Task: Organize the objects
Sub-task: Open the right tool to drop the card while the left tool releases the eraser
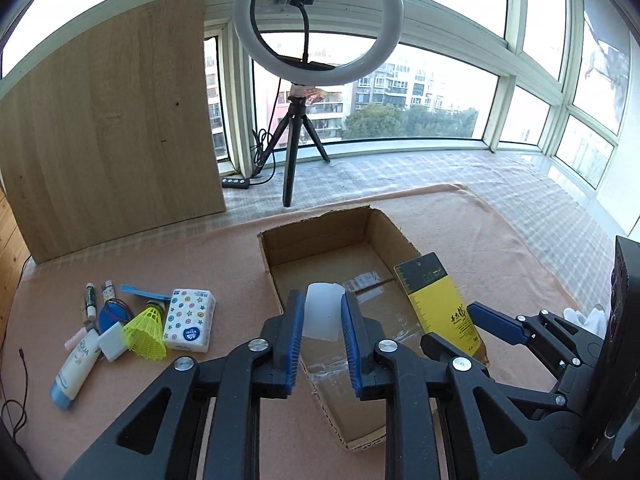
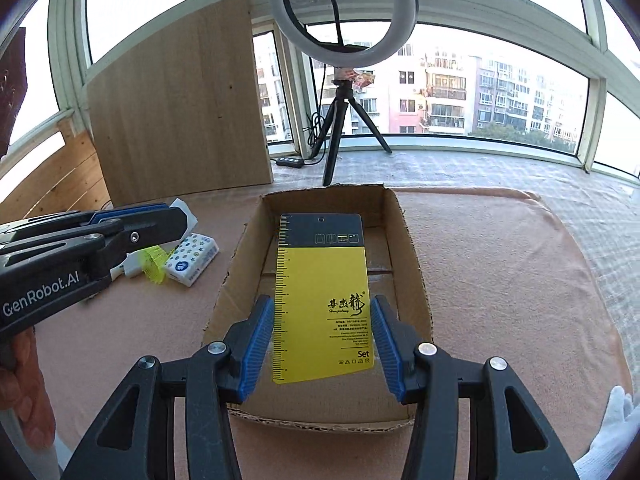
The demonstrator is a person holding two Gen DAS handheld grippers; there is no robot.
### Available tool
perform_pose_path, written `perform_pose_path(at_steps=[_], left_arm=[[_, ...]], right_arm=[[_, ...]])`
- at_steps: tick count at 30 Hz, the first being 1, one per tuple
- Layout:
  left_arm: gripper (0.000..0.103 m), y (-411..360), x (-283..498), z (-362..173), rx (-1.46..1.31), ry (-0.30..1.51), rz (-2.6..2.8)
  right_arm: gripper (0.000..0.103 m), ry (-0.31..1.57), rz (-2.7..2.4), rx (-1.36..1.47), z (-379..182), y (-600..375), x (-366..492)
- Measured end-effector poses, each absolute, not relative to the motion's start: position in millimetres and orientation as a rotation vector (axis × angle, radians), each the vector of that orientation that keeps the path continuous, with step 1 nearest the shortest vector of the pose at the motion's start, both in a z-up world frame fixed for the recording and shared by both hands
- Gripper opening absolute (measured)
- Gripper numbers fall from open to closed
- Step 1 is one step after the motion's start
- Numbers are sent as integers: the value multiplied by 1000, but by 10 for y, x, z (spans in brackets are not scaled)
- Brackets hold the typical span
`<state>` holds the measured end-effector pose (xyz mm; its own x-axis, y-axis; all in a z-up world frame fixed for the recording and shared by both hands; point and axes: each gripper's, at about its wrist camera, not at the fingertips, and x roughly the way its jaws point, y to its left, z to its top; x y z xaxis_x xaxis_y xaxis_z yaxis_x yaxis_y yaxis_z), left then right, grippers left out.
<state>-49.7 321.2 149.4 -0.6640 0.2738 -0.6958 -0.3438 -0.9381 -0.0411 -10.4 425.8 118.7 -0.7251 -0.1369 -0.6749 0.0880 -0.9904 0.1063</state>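
An open cardboard box (image 1: 320, 226) (image 2: 416, 264) lies on the pink cloth. My left gripper (image 1: 322, 295) hangs over its near end with a white translucent piece (image 1: 323, 314) between its blue pads; the jaws stand apart and do not look pressed on it. Seen from the right wrist, that left gripper (image 2: 176, 220) comes in from the left with the white piece (image 2: 185, 211) at its tip. My right gripper (image 2: 321, 302) is shut on the edges of a yellow and black card (image 2: 322, 280) (image 1: 438, 304), held above the box floor.
Left of the box lie a tissue pack (image 1: 190, 320), a yellow shuttlecock (image 1: 146, 332), a white block (image 1: 111, 340), a cream tube (image 1: 76, 364) and several small items. Behind the box stand a ring light tripod (image 1: 292, 152) and a wooden board (image 1: 112, 120). A white-gloved hand (image 2: 612, 432) shows.
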Motion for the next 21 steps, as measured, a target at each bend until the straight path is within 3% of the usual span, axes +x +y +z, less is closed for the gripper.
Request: perform_pose_path(at_steps=[1,2,4,21], left_arm=[[42,3204,-499,1494,-1057,130,2600],[60,3182,-496,1502,-1044,127,2611],[71,3124,-450,1557,-993,135,2649],[74,1995,-151,1678,-1027,104,2756]], right_arm=[[46,-93,-2823,1113,1185,4265,-97],[46,-87,-2833,1119,1186,4272,-92],[46,-94,-2846,1120,1206,4288,-74],[47,-83,-2819,1104,1337,3685,48]])
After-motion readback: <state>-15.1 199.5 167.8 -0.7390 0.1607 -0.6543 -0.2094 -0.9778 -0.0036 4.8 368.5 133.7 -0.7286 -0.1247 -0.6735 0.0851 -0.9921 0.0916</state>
